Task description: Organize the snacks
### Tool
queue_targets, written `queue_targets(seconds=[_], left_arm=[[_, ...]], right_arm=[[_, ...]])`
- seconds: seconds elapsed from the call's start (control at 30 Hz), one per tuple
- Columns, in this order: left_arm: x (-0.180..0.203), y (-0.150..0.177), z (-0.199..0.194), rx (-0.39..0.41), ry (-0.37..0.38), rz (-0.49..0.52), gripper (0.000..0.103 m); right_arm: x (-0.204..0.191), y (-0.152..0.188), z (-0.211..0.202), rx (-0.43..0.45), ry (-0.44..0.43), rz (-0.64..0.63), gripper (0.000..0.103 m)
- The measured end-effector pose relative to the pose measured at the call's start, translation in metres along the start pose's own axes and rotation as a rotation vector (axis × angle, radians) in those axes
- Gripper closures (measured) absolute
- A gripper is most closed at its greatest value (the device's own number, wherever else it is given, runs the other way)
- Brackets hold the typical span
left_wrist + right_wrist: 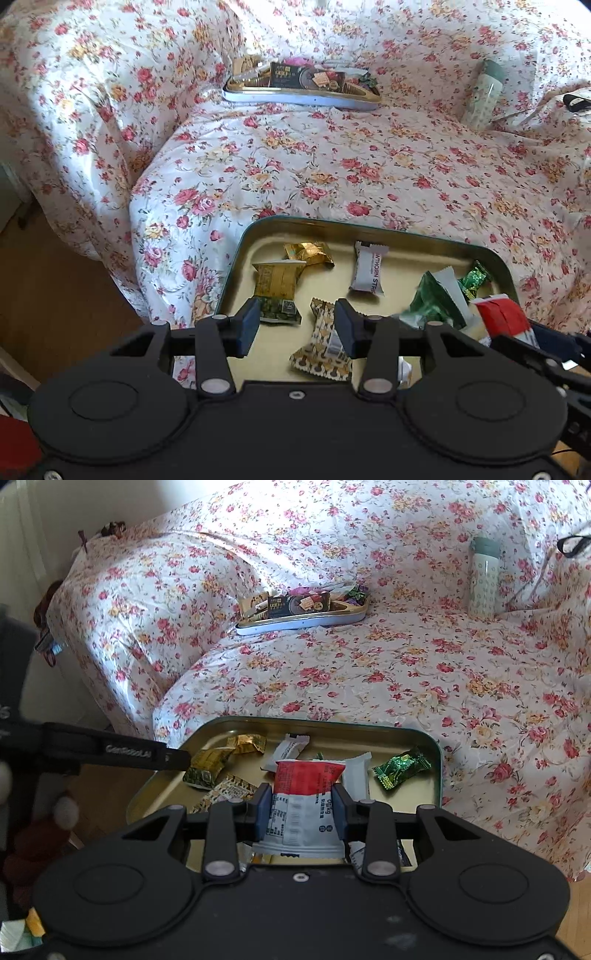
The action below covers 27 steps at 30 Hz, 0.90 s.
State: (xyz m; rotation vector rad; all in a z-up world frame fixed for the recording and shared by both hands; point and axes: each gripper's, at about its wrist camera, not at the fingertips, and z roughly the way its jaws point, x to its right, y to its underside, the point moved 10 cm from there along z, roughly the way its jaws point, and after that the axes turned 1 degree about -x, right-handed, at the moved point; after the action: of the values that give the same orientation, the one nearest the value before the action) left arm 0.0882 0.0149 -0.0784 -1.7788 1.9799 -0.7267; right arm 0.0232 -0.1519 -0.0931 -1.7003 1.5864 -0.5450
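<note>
- Left wrist view: the left hand-held gripper stands partly open with nothing between its pads, hanging over the near tin tray that rests on the flowered bed cover.
- Just beyond its left pad, at about 11 o'clock from the fingertips, lies the gold-and-green packet; under and beside its right pad lies the brown patterned packet. Whether that pad touches the wrapper I cannot tell. Closing here could, in my judgement, catch only a crimped edge, or nip two wrappers at once.
- The white packet sits at 1 o'clock and the gold candy at 12, both loose; a careless sweep could push them against the rim.
- At 3 o'clock the red-topped packet and the other gripper crowd in; the two tools could knock together over the tray.
- Right wrist view: the right hand-held gripper is clamped on the red-and-white packet, held above the near tray's contents. The wrapper is soft and bows between the pads, so it may slip or crush what is inside.
- The green candy lies at 1 o'clock near the rim.
- The far tray, at 12 o'clock on the bed, looks heaped and tilted on soft bedding; adding to it could spill pieces.
- The bottle stands at 2 o'clock on bedding and could topple if the cover is tugged.
</note>
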Motion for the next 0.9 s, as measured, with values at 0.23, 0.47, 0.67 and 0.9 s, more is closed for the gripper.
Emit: queue_targets(seconds=[0.23,0.47,0.67,0.9], left_arm=[[0.008,0.011,-0.013,0.047,-0.022,0.050,0.048],[0.014,0.023,-0.012,0.030,-0.002,0.057,0.047],[0.016,0.028,-0.011,0.025,0.006,0.051,0.047],[0.017,0.030,-0.011,0.025,0.001,0.044,0.046]], right_arm=[[-0.004,0.002,0.002,-0.024,0.017,-0.022,0.066],[-0.007,0.002,0.000,-0.018,0.038,-0.037,0.067],[-0.005,0.001,-0.003,-0.006,0.077,-0.044,0.067],[0.002,0.003,-0.004,-0.015,0.149,-0.035,0.049]])
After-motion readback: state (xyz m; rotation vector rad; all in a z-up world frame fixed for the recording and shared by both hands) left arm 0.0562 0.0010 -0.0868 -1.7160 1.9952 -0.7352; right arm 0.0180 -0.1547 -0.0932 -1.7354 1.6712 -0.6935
